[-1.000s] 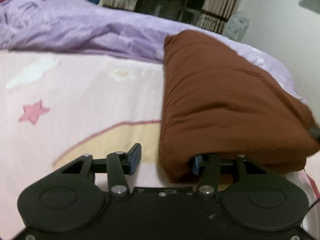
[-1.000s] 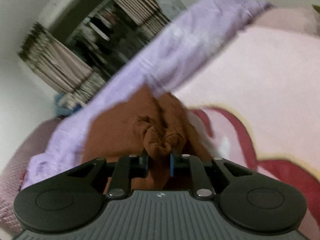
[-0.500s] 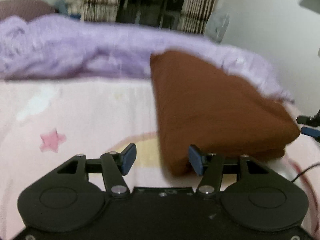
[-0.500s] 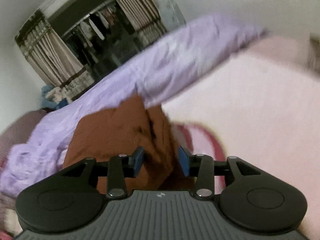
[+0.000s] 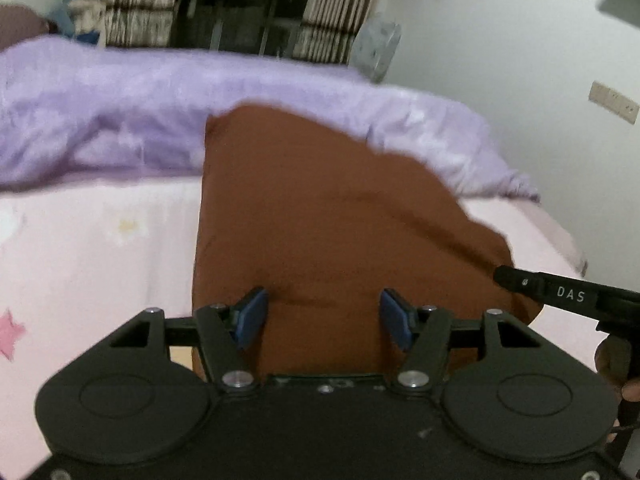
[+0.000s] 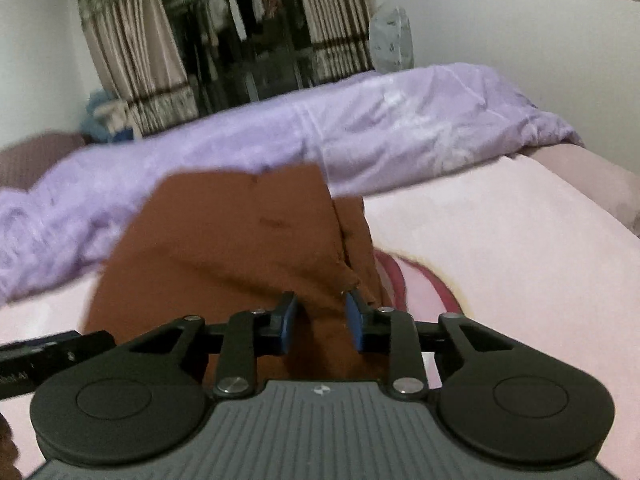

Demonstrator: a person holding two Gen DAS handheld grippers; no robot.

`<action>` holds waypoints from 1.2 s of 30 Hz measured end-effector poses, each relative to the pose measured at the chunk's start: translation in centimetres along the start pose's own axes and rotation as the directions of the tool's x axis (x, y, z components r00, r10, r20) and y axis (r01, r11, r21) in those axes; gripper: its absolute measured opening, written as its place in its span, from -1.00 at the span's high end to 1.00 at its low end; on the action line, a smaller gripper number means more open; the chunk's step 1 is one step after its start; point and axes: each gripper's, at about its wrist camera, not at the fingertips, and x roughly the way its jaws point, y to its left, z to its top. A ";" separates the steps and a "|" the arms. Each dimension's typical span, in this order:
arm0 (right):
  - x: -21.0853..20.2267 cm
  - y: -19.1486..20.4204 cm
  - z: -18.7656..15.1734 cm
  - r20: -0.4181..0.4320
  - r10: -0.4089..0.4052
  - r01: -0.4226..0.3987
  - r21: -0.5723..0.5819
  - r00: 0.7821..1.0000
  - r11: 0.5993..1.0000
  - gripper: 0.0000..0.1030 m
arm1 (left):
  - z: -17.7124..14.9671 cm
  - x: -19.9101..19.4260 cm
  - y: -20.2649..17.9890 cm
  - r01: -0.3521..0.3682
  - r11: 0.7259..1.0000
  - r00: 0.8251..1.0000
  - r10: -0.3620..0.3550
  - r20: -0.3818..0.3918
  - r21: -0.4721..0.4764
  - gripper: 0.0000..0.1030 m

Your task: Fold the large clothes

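A folded brown garment lies on the pink bedsheet, its far edge against a lilac duvet. My left gripper is open over the garment's near edge, holding nothing. In the right wrist view the garment shows a seam and loose layers on its right side. My right gripper is open just above the garment's near right corner, empty. Part of the right gripper's body shows at the right of the left wrist view.
The lilac duvet is bunched along the far side of the bed. Beyond it are striped curtains and a wardrobe opening with hanging clothes. White walls stand at the right. The pink sheet extends to the right of the garment.
My right gripper let go of the bunched brown cloth and opened. My left gripper drew its finger out from under the garment and shifted over it. Both views levelled and pulled back.
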 end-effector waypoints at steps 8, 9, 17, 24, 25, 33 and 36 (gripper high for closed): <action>1.0 0.1 -2.0 -0.019 -0.005 0.005 -0.010 1.000 1.000 0.57 | -1.6 2.4 1.4 -0.024 0.999 1.000 0.024 0.020 0.030 -0.36; 0.9 0.1 -2.0 -0.021 -0.005 0.005 -0.013 1.000 1.000 0.57 | -1.4 2.4 1.2 -0.022 0.999 1.000 0.022 0.018 0.031 -0.36; -0.9 0.5 1.7 -0.020 0.054 -0.055 -0.052 0.998 0.997 0.46 | 2.1 -0.1 1.1 0.000 0.998 1.000 0.002 -0.020 0.068 -0.35; 0.6 2.6 6.2 0.003 0.136 -0.135 -0.133 0.991 0.982 0.36 | 7.3 0.8 1.2 -0.025 0.997 0.996 0.019 0.085 0.070 -0.34; 1.4 2.9 6.4 -0.010 0.126 -0.126 -0.141 0.992 0.982 0.36 | 7.5 1.4 1.2 -0.028 0.997 0.996 0.021 0.090 0.078 -0.34; 5.8 3.0 6.0 -0.090 0.089 -0.101 -0.130 0.992 0.986 0.36 | 6.7 5.8 1.6 -0.048 0.992 0.999 0.047 0.013 0.119 -0.41; 7.0 2.3 5.2 -0.113 0.070 -0.082 -0.107 0.991 0.991 0.37 | 6.3 6.3 1.8 -0.046 0.992 0.999 0.047 0.000 0.121 -0.49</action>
